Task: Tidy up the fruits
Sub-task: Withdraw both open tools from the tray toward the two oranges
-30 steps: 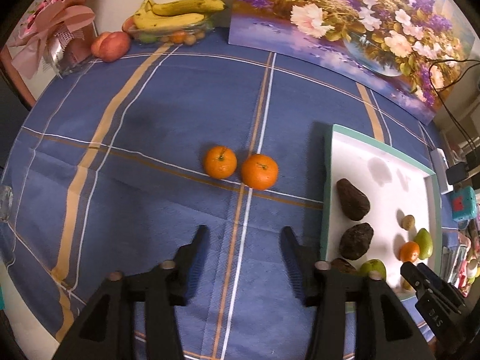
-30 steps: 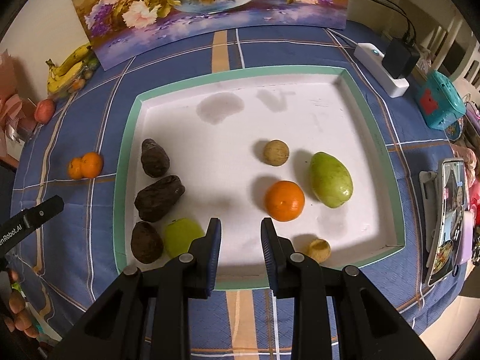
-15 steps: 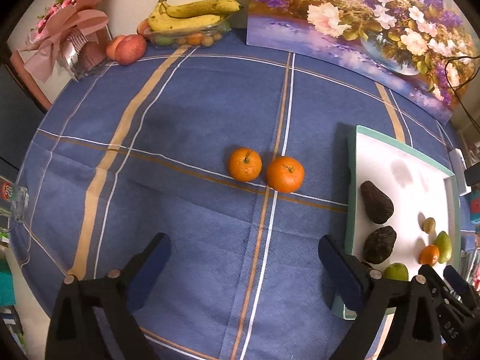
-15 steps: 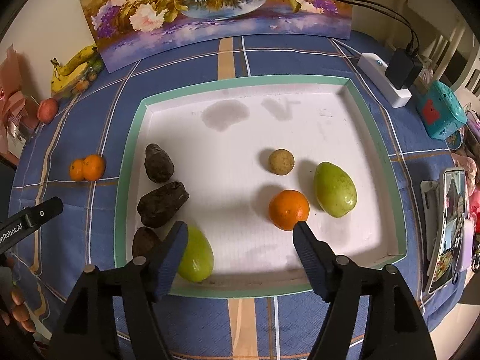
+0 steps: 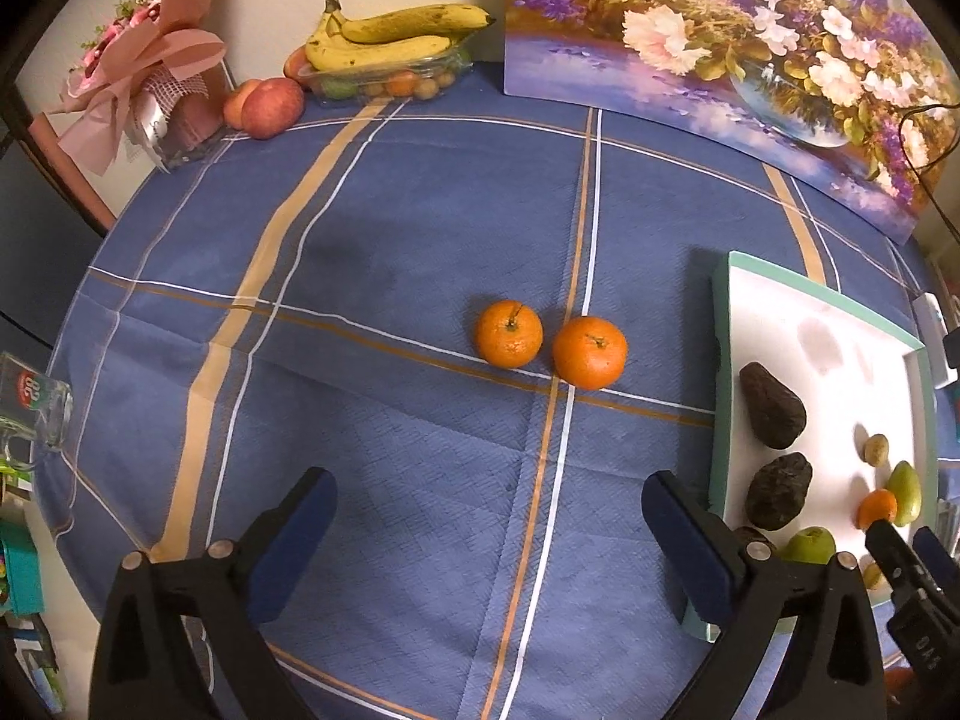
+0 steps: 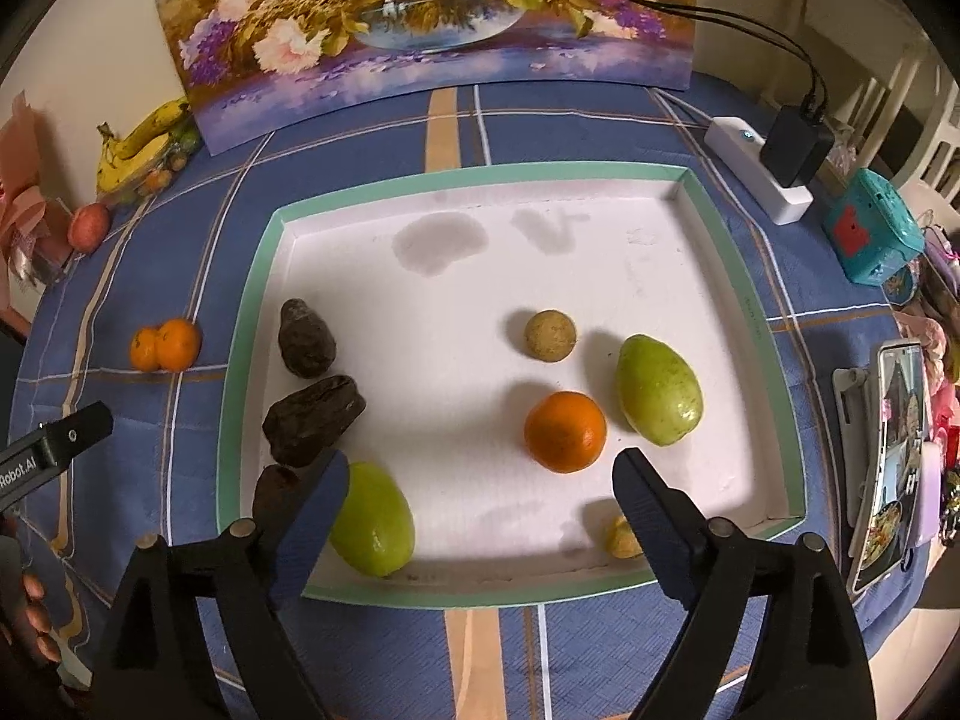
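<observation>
Two oranges (image 5: 509, 333) (image 5: 590, 352) lie side by side on the blue checked cloth, ahead of my left gripper (image 5: 486, 486). Its jaws are opening wide with nothing between them. A white tray with a green rim (image 6: 480, 171) holds an orange (image 6: 564, 432), two green fruits (image 6: 659, 390) (image 6: 375, 519), three dark avocados (image 6: 313, 419), a small tan fruit (image 6: 550, 336) and a small yellow one (image 6: 621, 537). My right gripper (image 6: 480, 462) hangs over the tray's near edge. Its jaws are opening and grip nothing, with the near green fruit just inside the left finger.
Bananas on a plastic box (image 5: 390, 39), peaches (image 5: 270, 107) and a pink wrapped bouquet (image 5: 150, 78) stand at the far left. A flower painting (image 5: 720, 48) leans at the back. A glass (image 5: 33, 405) sits left; a power strip (image 6: 759, 177), teal box (image 6: 870, 228) and phone (image 6: 894, 450) lie right.
Both grippers' jaws have spread wide apart, the right from almost shut. Neither took hold of anything, and the fruits have not moved.
</observation>
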Tool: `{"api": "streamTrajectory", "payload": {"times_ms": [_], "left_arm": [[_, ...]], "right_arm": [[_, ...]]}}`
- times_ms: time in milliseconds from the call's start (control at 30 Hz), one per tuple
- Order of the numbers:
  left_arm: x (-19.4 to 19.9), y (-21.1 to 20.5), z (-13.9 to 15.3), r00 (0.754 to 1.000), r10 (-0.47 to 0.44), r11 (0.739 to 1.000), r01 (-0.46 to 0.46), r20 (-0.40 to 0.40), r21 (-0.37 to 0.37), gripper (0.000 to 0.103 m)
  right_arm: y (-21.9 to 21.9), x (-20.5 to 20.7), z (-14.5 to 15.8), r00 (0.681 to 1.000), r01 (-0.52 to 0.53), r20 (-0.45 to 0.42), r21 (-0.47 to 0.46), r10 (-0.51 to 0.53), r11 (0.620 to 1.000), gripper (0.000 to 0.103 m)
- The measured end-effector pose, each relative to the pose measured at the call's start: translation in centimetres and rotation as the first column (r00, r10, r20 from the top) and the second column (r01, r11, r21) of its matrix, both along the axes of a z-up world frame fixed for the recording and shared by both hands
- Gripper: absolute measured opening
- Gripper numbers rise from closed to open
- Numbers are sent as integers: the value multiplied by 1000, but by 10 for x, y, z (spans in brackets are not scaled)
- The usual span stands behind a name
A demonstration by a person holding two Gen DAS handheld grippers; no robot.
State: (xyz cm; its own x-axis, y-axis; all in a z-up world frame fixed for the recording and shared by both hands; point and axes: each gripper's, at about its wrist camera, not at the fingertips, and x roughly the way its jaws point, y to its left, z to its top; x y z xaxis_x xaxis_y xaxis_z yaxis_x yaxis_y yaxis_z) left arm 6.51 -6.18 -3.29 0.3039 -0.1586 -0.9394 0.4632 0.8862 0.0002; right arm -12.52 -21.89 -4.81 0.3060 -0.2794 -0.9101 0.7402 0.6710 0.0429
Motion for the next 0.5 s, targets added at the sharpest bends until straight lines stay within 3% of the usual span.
{"api": "streamTrajectory", "payload": {"times_ms": [500], "left_arm": [[0, -6, 0, 1000, -29, 1000, 29, -1, 0, 103]], "right_arm": [[1, 3, 10, 999, 7, 54, -71, -3, 997, 90]]}}
